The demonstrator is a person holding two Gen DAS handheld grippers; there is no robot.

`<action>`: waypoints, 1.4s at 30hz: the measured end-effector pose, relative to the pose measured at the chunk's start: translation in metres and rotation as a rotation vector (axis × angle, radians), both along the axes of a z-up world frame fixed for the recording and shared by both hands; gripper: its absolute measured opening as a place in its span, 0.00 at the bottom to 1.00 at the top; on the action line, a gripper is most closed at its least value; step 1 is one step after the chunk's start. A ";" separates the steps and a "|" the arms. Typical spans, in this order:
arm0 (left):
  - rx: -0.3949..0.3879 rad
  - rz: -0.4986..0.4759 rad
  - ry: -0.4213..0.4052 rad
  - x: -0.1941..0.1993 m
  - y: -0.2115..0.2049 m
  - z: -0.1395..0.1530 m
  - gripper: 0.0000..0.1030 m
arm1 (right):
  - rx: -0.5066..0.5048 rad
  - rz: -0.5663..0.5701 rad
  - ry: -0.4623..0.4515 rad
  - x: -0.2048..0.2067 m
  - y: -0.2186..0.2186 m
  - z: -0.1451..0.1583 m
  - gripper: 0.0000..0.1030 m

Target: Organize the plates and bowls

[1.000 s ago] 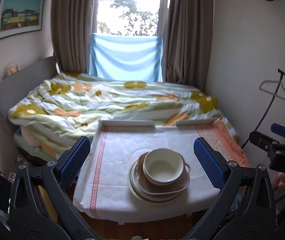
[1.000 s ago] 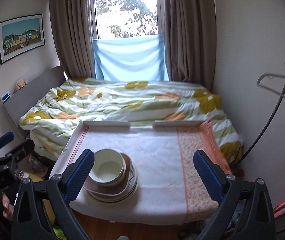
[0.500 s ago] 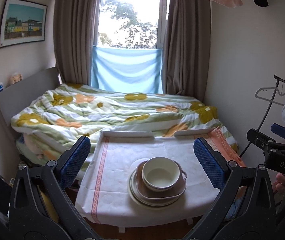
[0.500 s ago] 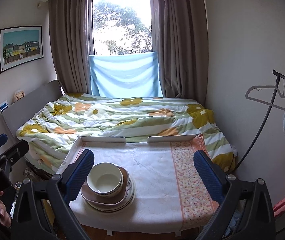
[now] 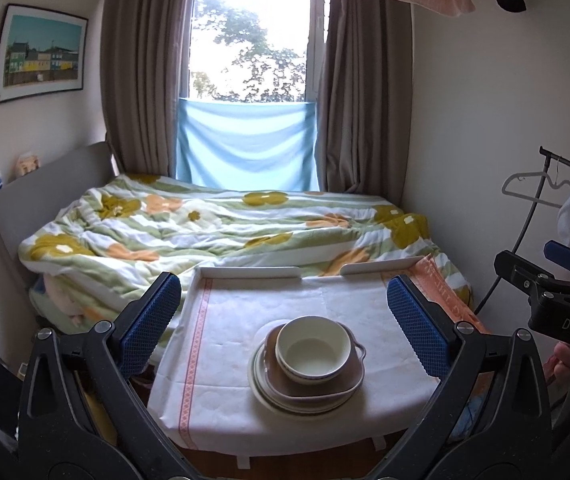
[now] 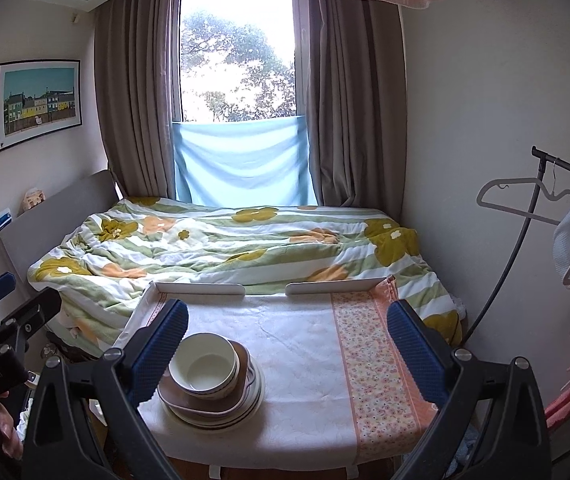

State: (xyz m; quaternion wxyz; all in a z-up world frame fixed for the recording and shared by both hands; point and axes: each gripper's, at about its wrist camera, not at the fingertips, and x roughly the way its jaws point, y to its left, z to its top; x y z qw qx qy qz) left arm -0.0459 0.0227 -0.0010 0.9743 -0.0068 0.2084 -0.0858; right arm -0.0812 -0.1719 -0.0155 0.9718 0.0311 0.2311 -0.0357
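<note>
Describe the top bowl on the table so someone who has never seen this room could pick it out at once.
At the foot of the floral-quilted bed stands a cloth-covered table holding one stack of dishes. The cream bowl sits on top, resting in a brown squarish dish above round pale plates. It is the stack's only deep, round piece and its highest.

"DAS" on right hand-held gripper (image 5: 565,300)
</note>
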 end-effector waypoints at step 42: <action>0.011 0.036 0.019 0.011 0.008 -0.004 1.00 | -0.031 -0.002 -0.018 0.011 -0.008 0.009 0.99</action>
